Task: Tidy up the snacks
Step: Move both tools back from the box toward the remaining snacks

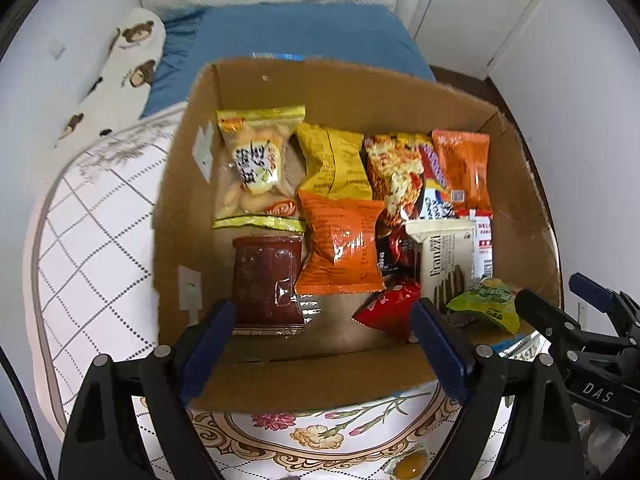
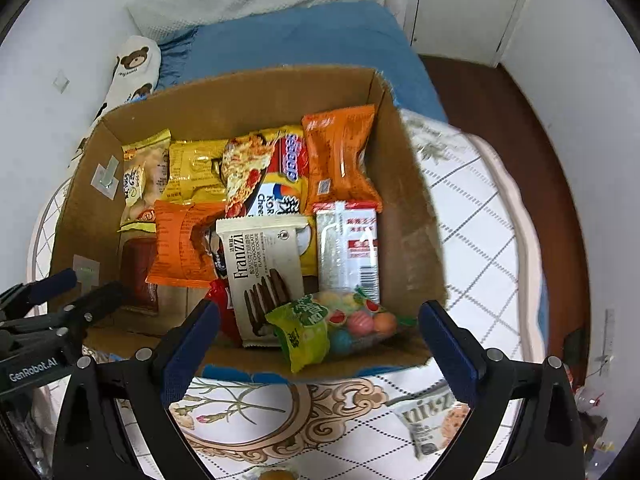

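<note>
two handheld grippers hover over an open cardboard box (image 1: 188, 184) of snack packets on a patterned tablecloth (image 1: 96, 240). the left gripper (image 1: 324, 344) has its blue-padded jaws spread wide with nothing pinched between them; just beyond its left jaw lies a dark red packet (image 1: 266, 284), flat on the box floor, and by its right jaw a small red packet (image 1: 390, 306). the right gripper (image 2: 320, 344) is also spread wide and empty; between and just past its jaws sits a green bag of coloured candies (image 2: 328, 328), leaning on a white franzzi biscuit pack (image 2: 260, 268). the packets lie side by side in rows, seemingly to fill the box neatly. one loose packet (image 2: 434, 420) remains on the cloth below the right jaw, probably still to be packed.
</note>
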Available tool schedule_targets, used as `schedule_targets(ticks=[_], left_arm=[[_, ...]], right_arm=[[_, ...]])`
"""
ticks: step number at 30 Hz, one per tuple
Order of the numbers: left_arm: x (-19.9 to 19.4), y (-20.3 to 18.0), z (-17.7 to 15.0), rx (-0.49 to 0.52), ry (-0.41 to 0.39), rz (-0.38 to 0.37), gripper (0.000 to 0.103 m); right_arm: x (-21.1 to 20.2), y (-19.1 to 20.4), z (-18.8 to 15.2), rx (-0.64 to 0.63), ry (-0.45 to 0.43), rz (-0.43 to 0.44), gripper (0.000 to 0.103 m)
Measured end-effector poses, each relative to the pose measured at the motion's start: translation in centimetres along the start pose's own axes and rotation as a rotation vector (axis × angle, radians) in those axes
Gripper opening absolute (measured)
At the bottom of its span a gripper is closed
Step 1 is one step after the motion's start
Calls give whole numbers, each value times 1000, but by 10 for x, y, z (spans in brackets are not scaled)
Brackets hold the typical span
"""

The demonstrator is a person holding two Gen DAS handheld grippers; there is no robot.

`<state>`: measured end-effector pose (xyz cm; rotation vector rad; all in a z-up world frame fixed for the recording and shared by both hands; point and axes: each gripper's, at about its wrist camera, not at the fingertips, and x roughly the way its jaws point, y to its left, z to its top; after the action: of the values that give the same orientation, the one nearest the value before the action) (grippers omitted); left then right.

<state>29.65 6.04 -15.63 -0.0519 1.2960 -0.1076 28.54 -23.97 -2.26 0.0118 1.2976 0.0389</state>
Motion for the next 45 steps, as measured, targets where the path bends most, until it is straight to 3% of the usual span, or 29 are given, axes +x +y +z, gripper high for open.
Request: schedule_targets(ticks=[6, 13, 23, 27, 30, 34, 36, 37, 38, 42, 45], left_arm=[[-33, -12, -15, 9, -110, 54, 90], [-84, -25, -47, -9, -227, 60, 90], [-143, -39, -89, 11, -338, 64, 90], [-160, -39, -109, 10, -350, 49, 90], [-154, -40, -125, 28, -304, 40, 90], [-124, -40, -146, 44, -208, 54, 90], [-99, -41, -157, 39, -131, 58, 90], [-84, -42, -162, 34, -83, 48, 90], [-65, -45, -168, 36, -27, 37, 90], [-6, -65, -189, 79, 164, -19, 90], [32, -84, -201, 110, 268, -65, 90]], right_arm=[[-45, 0, -10, -33, -125, -14, 101], [-95, -9, -30, -50, -236, -15, 101], [-161, -13, -69, -64, -355, 31, 101], [-181, -16, -90, -41, -376, 89, 101], [-178, -24, -106, -21, -335, 130, 101], [-149, -45, -131, 25, -254, 105, 101], [-122, -61, -143, 45, -173, 106, 86], [-107, -69, -148, 53, -132, 102, 69], [-94, -76, -152, 62, -94, 101, 67], [-46, -106, -163, 112, 26, 115, 68], [-14, -116, -161, 106, 90, 110, 83]])
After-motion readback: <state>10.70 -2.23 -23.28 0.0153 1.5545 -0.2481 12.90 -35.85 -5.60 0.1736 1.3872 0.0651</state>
